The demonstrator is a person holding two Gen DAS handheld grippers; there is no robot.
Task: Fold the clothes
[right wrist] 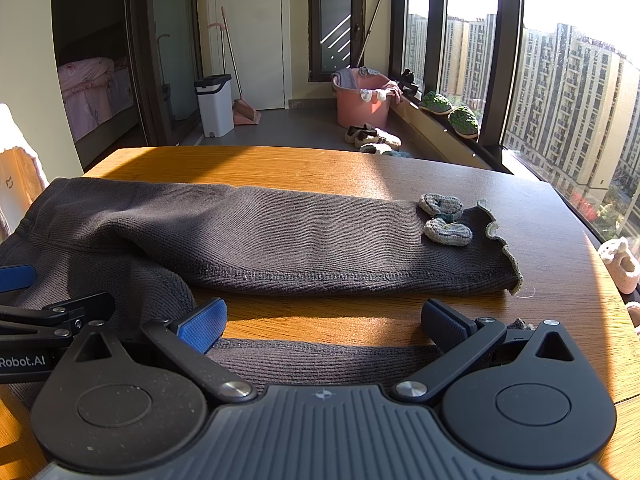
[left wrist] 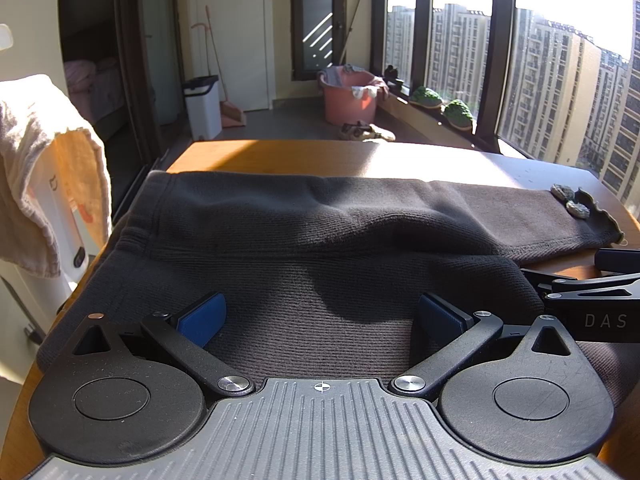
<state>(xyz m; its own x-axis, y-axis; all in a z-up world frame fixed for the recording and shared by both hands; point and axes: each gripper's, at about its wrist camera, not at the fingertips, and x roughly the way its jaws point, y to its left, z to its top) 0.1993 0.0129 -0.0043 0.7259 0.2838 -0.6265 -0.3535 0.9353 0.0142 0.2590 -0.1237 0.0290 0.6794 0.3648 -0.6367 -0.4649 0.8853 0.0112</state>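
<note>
Where left view lacks: plush toy [right wrist: 619,265].

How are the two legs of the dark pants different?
The far leg of the dark grey knit pants lies flat and fully in view; the near leg is mostly hidden under the right gripper. The far leg's cuff carries two small grey knitted bows; the near leg's cuff barely shows. Both share the ribbed fabric.

A wooden table [right wrist: 320,168], half in sunlight, carries dark grey knitted trousers [right wrist: 280,236] laid flat across it, one leg stretched toward its right edge, frilled cuff [right wrist: 500,240] there
</note>
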